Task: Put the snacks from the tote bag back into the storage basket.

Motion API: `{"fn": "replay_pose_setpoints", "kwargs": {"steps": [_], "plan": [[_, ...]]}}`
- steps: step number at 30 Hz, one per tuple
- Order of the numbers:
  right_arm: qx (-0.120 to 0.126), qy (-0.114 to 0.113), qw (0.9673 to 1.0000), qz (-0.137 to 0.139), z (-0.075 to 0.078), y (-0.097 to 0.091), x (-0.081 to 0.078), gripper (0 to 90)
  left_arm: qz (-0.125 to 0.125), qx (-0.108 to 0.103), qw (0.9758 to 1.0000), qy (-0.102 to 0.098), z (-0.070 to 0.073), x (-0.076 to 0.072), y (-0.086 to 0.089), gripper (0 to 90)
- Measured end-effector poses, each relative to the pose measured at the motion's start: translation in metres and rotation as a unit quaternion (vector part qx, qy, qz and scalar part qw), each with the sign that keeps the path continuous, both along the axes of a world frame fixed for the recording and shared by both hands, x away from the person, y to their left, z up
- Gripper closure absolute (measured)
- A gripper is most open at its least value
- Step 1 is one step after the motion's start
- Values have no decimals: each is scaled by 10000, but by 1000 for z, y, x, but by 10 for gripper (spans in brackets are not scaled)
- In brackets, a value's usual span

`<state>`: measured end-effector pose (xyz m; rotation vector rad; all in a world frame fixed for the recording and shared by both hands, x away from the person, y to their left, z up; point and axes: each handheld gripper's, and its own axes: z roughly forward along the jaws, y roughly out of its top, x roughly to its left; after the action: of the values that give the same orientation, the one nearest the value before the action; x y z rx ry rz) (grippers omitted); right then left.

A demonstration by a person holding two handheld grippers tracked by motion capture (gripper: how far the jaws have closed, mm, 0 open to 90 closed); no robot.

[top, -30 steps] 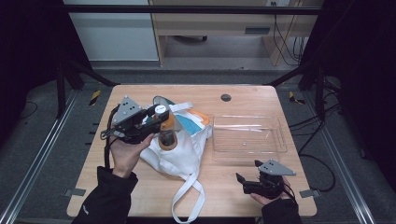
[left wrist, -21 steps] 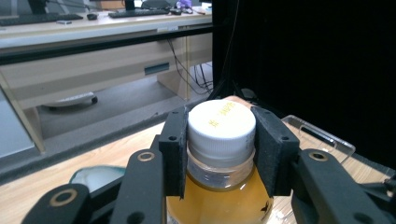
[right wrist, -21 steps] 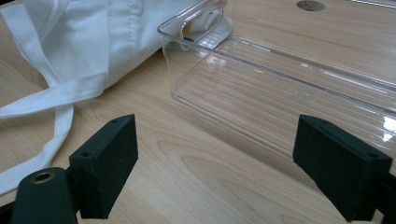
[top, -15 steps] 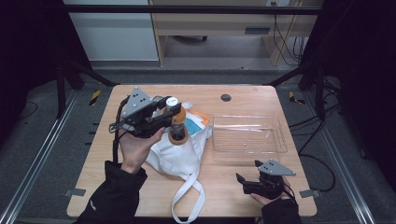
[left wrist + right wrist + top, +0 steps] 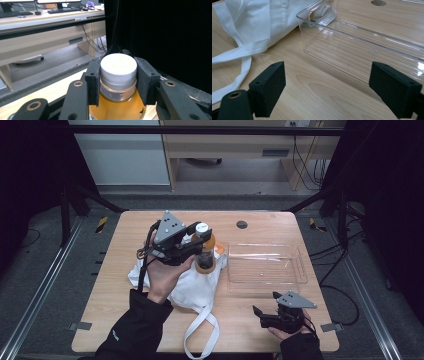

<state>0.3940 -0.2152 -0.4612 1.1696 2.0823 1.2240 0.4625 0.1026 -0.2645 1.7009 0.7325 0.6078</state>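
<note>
The clear plastic bottle of amber liquid with a white screw cap (image 5: 204, 251) hangs above the white cloth tote bag (image 5: 192, 287), near the left end of the transparent rectangular plastic tray (image 5: 265, 265). The left hand-held gripper (image 5: 199, 245) is clenched on it: in the left gripper view the two black pads (image 5: 92, 81) press on both sides of the white cap (image 5: 118, 67) and the neck, so the jaws stand about half closed around it. The lower part of the bottle (image 5: 117, 110) is cut off at the bottom edge of that view, and in the high view its label is too small to read.

There is one bottle, one bag and one tray on the wooden counter (image 5: 115, 290). Something blue and orange lies at the mouth of the bag, mostly hidden behind the bottle and the gripper; what it is I cannot tell.

The right hand-held gripper (image 5: 262, 312) rests low at the near right part of the counter, well apart from the bottle. It is released: its two black pads (image 5: 270, 88) stand wide from each other with nothing between them, just above the bare wood, and they face the near wall of the tray (image 5: 362, 50). One long strap of the bag (image 5: 239, 62) lies beside its left jaw.
</note>
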Motion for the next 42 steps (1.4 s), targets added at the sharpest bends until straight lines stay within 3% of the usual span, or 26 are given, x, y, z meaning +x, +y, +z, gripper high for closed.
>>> {"fn": "replay_pose_setpoints", "kwargs": {"steps": [23, 42], "plan": [[17, -17, 10000, 23, 0, 0, 0, 142, -268, -6, 9996, 15, -11, 13, -54, 588], [24, -6, 10000, 35, 0, 0, 0, 142, -345, 1, 9994, 46, -26, 28, -86, 588]]}}
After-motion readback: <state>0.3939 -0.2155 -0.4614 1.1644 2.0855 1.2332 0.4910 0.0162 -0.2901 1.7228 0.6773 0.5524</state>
